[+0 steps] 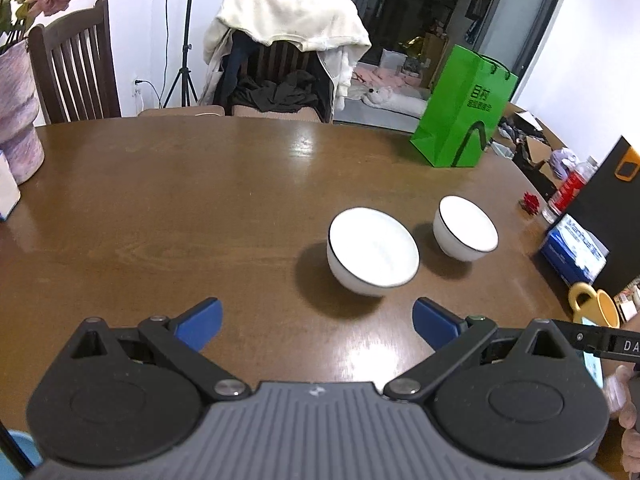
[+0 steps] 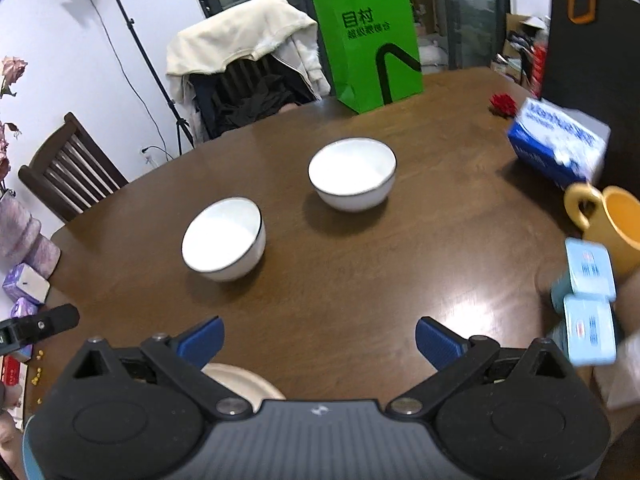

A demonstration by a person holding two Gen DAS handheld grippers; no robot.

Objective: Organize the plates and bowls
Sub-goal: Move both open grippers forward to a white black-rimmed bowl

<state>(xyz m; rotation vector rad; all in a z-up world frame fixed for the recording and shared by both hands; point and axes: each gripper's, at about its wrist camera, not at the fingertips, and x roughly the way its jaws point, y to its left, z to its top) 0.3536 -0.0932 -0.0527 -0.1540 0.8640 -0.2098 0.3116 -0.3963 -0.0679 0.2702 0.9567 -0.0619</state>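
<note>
Two white bowls with thin dark rims stand apart on the brown wooden table (image 1: 180, 200). In the left wrist view the nearer bowl (image 1: 373, 256) sits just beyond my left gripper (image 1: 318, 324), and the second bowl (image 1: 465, 228) stands to its right. The left gripper is open and holds nothing. In the right wrist view the same bowls appear as a left bowl (image 2: 224, 240) and a farther bowl (image 2: 352, 174). My right gripper (image 2: 319, 342) is open and empty, well short of both. A pale plate (image 2: 244, 386) peeks out under its left finger.
A green paper bag (image 2: 370, 40) stands at the table's far edge. On the right are a yellow mug (image 2: 612, 216), a blue tissue box (image 2: 556, 148), light blue packs (image 2: 588, 304) and a black box (image 1: 616, 208). Chairs (image 1: 76, 64) stand behind. A purple vase (image 1: 18, 120) sits at left.
</note>
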